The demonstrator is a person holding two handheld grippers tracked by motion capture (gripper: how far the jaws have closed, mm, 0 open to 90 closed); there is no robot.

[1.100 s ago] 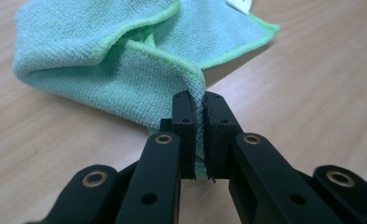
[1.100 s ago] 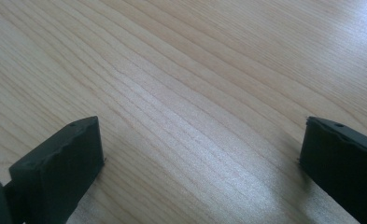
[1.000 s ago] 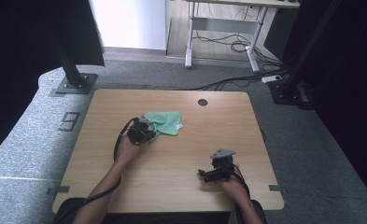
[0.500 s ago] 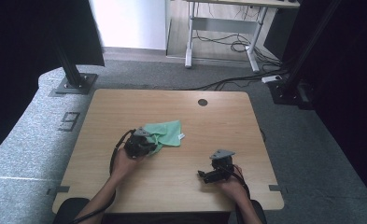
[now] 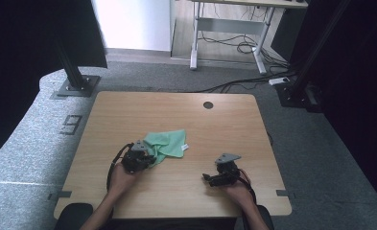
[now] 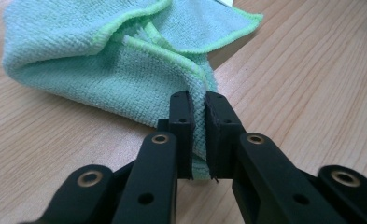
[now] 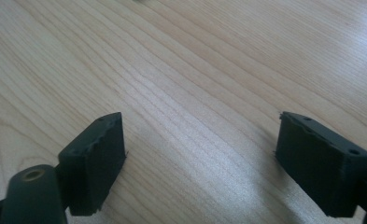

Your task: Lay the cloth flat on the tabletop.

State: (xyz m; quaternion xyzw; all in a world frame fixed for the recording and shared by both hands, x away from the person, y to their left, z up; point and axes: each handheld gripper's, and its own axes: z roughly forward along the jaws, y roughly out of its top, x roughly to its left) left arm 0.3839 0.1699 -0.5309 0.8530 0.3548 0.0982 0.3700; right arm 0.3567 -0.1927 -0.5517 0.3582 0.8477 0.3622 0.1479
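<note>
The left gripper [image 6: 197, 135] pinches 1 edge of the green cloth [image 5: 166, 143] (bunched at mid-table), apparently dragging it; next, the right gripper [image 7: 200, 163], jaws spread but just closing on nothing, should grasp another edge.

The cloth [image 6: 102, 60] is soft green microfibre with a looped, rough pile. The table [image 7: 209, 70] is pale wood, smooth, slightly shiny. The pads [image 7: 95, 161] look matt black.
</note>
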